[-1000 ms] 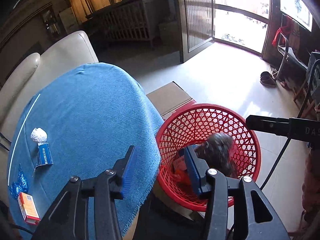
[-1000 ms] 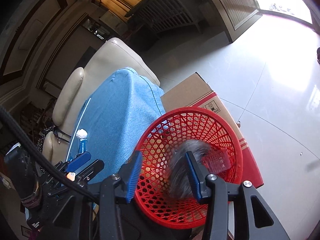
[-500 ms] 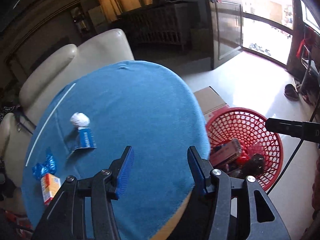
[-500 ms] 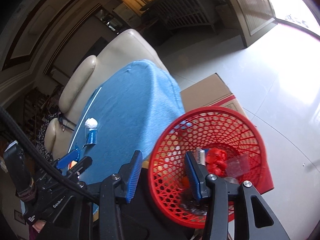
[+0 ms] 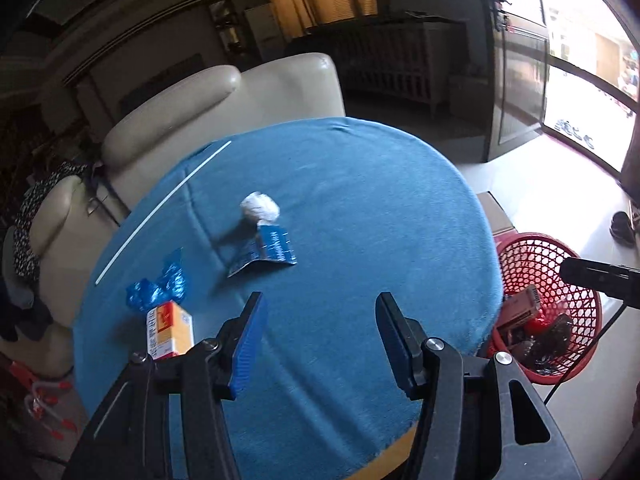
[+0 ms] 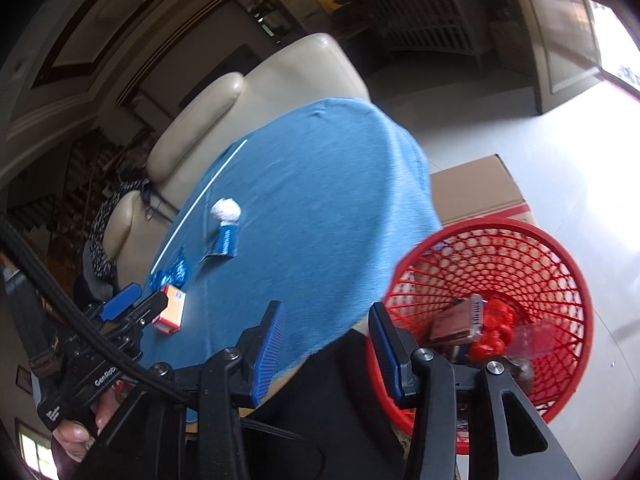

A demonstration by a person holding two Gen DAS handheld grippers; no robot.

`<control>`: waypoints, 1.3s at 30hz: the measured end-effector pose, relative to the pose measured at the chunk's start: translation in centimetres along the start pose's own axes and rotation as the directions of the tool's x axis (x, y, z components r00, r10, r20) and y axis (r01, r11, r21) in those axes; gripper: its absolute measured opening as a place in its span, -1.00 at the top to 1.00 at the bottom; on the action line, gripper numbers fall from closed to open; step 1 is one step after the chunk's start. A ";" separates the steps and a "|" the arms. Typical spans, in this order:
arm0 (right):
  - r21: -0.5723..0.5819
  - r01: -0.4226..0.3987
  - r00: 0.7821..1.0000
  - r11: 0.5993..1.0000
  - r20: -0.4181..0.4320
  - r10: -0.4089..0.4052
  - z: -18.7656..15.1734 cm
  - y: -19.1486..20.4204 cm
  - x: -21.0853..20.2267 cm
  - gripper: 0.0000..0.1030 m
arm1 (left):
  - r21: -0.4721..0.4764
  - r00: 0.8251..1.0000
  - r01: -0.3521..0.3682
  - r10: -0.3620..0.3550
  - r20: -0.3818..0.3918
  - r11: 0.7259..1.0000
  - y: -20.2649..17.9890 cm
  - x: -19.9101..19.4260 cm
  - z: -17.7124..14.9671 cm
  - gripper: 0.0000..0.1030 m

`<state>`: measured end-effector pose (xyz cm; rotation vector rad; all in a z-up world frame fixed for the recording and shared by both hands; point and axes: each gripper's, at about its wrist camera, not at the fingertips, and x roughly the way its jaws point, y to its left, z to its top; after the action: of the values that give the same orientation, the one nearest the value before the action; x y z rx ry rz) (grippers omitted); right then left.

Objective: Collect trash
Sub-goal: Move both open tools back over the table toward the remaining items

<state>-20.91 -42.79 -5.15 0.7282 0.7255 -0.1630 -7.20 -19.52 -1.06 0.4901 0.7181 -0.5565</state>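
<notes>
Left gripper [image 5: 318,338] hangs over the table's near edge, jaws apart and empty. The orange box [image 5: 170,334] lies just left of it, long axis running away; right gripper [image 6: 326,350], also apart and empty, is farther off by the basket [image 6: 560,264].

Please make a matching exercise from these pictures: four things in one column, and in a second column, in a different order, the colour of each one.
Things:
1. basket
2. crumpled paper ball
3. small box
4. tablecloth

Colours:
A. white
B. blue
C. red
D. orange

Right pairs: 1-C, 2-A, 3-D, 4-B
</notes>
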 end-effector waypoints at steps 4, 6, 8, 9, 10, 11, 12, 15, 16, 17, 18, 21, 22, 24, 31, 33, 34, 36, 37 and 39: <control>-0.049 -0.009 1.000 0.999 -0.014 0.009 0.1 2.3 0.6 0.08 | -0.036 1.000 -0.016 0.016 -0.009 0.999 1.9 -0.1 -0.5 -0.11; -0.069 -0.015 1.000 0.998 -0.019 0.013 0.1 3.3 0.9 0.08 | -0.051 1.000 -0.028 0.027 -0.013 0.998 2.8 -0.1 -0.8 -0.11; -0.094 -0.019 0.999 0.995 -0.029 0.017 0.1 4.4 1.3 0.08 | -0.073 0.999 -0.034 0.033 -0.019 0.997 3.8 0.0 -1.2 -0.11; -0.102 -0.021 0.999 0.995 -0.032 0.018 0.1 4.7 1.4 0.08 | -0.082 0.999 -0.037 0.035 -0.022 0.996 4.3 0.1 -1.4 -0.11; -0.115 -0.023 0.999 0.993 -0.037 0.019 0.1 5.2 1.6 0.08 | -0.098 0.999 -0.044 0.041 -0.030 0.994 5.1 0.3 -1.7 -0.11; -0.128 -0.025 0.999 0.991 -0.041 0.020 0.1 5.8 1.8 0.08 | -0.111 0.998 -0.051 0.047 -0.038 0.993 5.7 0.4 -2.0 -0.11; -0.136 -0.027 0.999 0.990 -0.045 0.021 0.2 6.1 1.9 0.08 | -0.128 0.997 -0.060 0.054 -0.048 0.990 6.5 0.6 -2.4 -0.11; -0.155 -0.033 0.998 0.987 -0.057 0.024 0.1 7.2 2.6 0.07 | -0.185 0.994 -0.090 0.076 -0.080 0.979 9.1 1.3 -3.6 -0.11; -0.163 -0.035 0.998 0.986 -0.063 0.025 0.1 7.7 2.9 0.07 | -0.202 0.993 -0.099 0.083 -0.090 0.974 10.0 1.4 -3.9 -0.11; -0.171 -0.037 0.997 0.985 -0.068 0.026 0.1 8.0 3.2 0.07 | -0.224 0.991 -0.113 0.092 -0.101 0.968 11.0 1.6 -4.3 -0.11; -0.178 -0.040 0.997 0.983 -0.075 0.027 0.1 8.4 3.5 0.07 | -0.245 0.988 -0.128 0.103 -0.111 0.961 12.1 1.8 -4.7 -0.11; -0.200 -0.048 0.995 0.979 -0.096 0.029 0.0 9.6 4.6 0.07 | -0.297 0.981 -0.174 0.139 -0.134 0.939 14.9 2.0 -5.8 -0.11; -0.208 -0.050 0.994 0.977 -0.102 0.029 0.0 10.0 5.0 0.07 | -0.313 0.979 -0.184 0.146 -0.140 0.932 15.7 2.0 -6.1 -0.11; -0.225 -0.053 0.993 0.973 -0.115 0.028 0.0 10.7 5.7 0.07 | -0.343 0.976 -0.200 0.156 -0.149 0.918 17.3 2.0 -6.6 -0.11; -0.284 -0.067 0.986 0.956 -0.163 0.021 0.4 13.8 9.1 0.03 | -0.421 0.969 -0.233 0.169 -0.182 0.877 21.2 2.6 -8.4 -0.13; -0.293 -0.089 0.981 0.952 -0.193 0.032 0.6 14.9 10.5 0.03 | -0.432 0.966 -0.240 0.170 -0.194 0.870 21.8 3.0 -9.0 -0.17; -0.292 -0.100 0.978 0.951 -0.206 0.040 0.7 15.3 11.1 0.03 | -0.435 0.966 -0.241 0.169 -0.197 0.868 21.9 3.2 -9.2 -0.19; -0.299 -0.113 0.974 0.948 -0.224 0.045 0.9 16.2 12.5 0.02 | -0.438 0.965 -0.238 0.161 -0.206 0.867 22.2 3.5 -9.6 -0.19; -0.313 -0.107 0.974 0.944 -0.225 0.036 1.1 16.8 13.3 -0.01 | -0.437 0.965 -0.236 0.157 -0.210 0.868 22.3 3.6 -9.8 -0.19; -0.343 -0.110 0.972 0.933 -0.233 0.029 1.5 18.0 14.9 -0.10 | -0.437 0.965 -0.236 0.154 -0.214 0.868 22.5 3.9 -10.0 -0.19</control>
<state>-2.16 -28.77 -4.28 0.4280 0.9148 0.1179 4.51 2.04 -5.35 0.1618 0.9234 -0.1387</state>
